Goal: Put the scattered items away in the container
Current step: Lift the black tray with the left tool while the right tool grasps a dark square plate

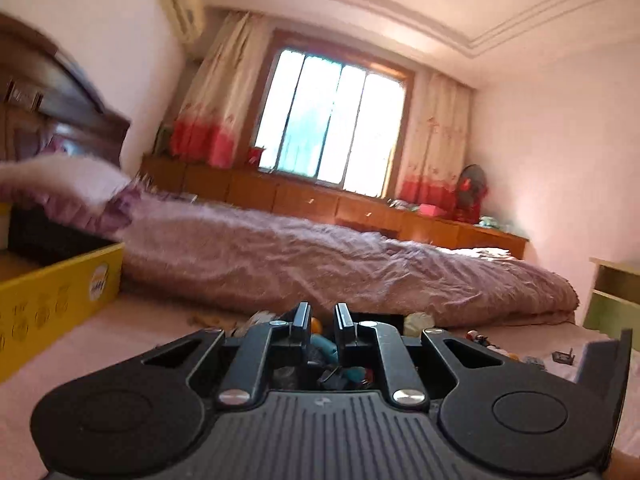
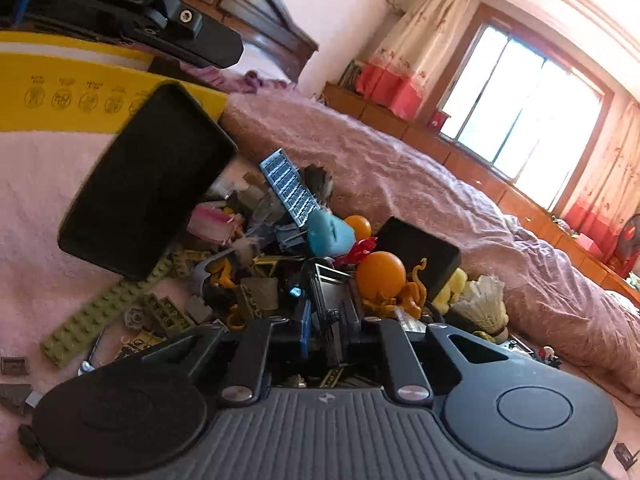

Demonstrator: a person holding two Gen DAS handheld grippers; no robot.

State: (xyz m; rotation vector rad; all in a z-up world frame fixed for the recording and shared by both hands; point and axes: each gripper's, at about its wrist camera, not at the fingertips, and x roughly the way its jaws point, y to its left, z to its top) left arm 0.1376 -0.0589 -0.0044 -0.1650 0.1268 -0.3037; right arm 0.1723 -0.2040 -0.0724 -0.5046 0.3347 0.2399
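Note:
A black container (image 2: 144, 184) lies tipped on the pink bed sheet, with a heap of small toys spilling from it: an orange octopus (image 2: 384, 280), a teal piece (image 2: 328, 232), a grey ribbed plate (image 2: 288, 188), a white shuttlecock (image 2: 484, 300) and an olive brick plate (image 2: 96, 320). My right gripper (image 2: 326, 332) sits low over the heap, its fingers closed on a dark grey blocky piece (image 2: 328, 292). My left gripper (image 1: 322, 320) is held above the heap with a narrow gap between its fingers and nothing in them; its body also shows in the right wrist view (image 2: 120, 12).
A yellow cardboard box (image 1: 52, 296) stands at the left. A rumpled mauve quilt (image 1: 320, 256) lies behind the heap. Small loose pieces (image 1: 484, 340) lie on the sheet to the right. A wooden cabinet (image 1: 320, 196) runs under the window.

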